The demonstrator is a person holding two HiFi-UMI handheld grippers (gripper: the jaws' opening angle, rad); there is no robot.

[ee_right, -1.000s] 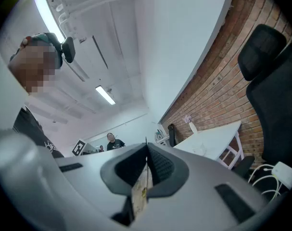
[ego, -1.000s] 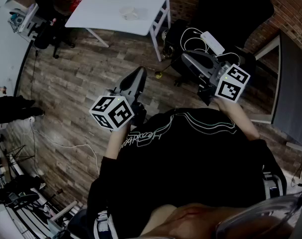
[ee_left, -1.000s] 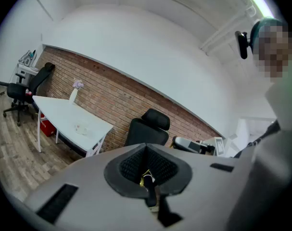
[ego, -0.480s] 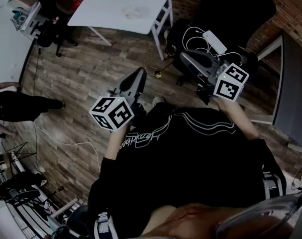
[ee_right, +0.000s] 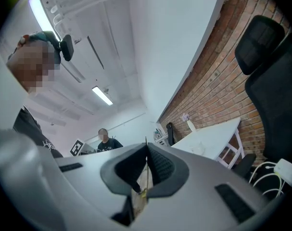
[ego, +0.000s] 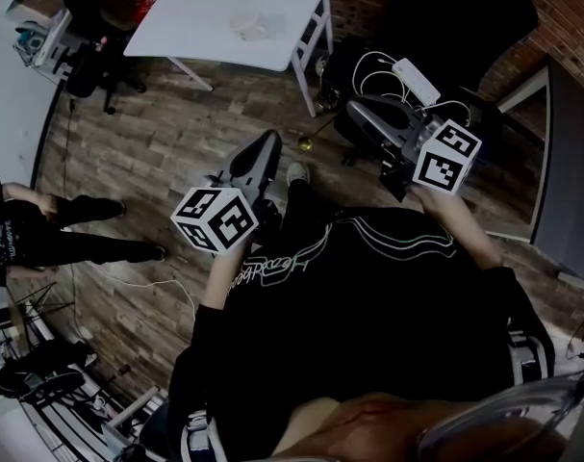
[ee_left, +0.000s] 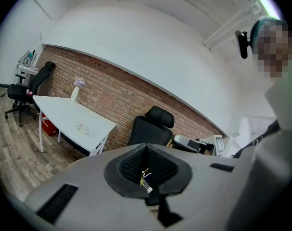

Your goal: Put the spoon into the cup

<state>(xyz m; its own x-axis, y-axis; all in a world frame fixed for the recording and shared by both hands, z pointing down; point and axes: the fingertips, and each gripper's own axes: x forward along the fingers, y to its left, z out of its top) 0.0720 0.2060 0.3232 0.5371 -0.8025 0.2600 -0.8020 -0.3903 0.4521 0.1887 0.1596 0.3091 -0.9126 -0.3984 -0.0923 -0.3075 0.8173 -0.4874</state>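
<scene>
A clear cup [ego: 249, 24] stands on the white table [ego: 205, 8] at the far top of the head view, well away from both grippers. It also shows small in the left gripper view as the cup [ee_left: 83, 127], and in the right gripper view as the cup [ee_right: 198, 148]. I cannot make out a spoon in any view. My left gripper [ego: 269, 143] is held out over the wooden floor, and its jaws meet with nothing between them [ee_left: 146, 146]. My right gripper [ego: 361, 114] points toward the black chair, shut and empty [ee_right: 146, 146].
A black office chair [ego: 445, 12] stands at the top right, with a white power strip [ego: 412, 80] and cables on a seat in front of it. Another chair [ego: 89, 22] stands at the top left. A bystander [ego: 41, 234] is at the left edge. Stands clutter the lower left.
The bystander at the left edge has come further into view. A shoe now shows beside my left gripper. Both grippers keep nearly the same place in the picture, still shut.
</scene>
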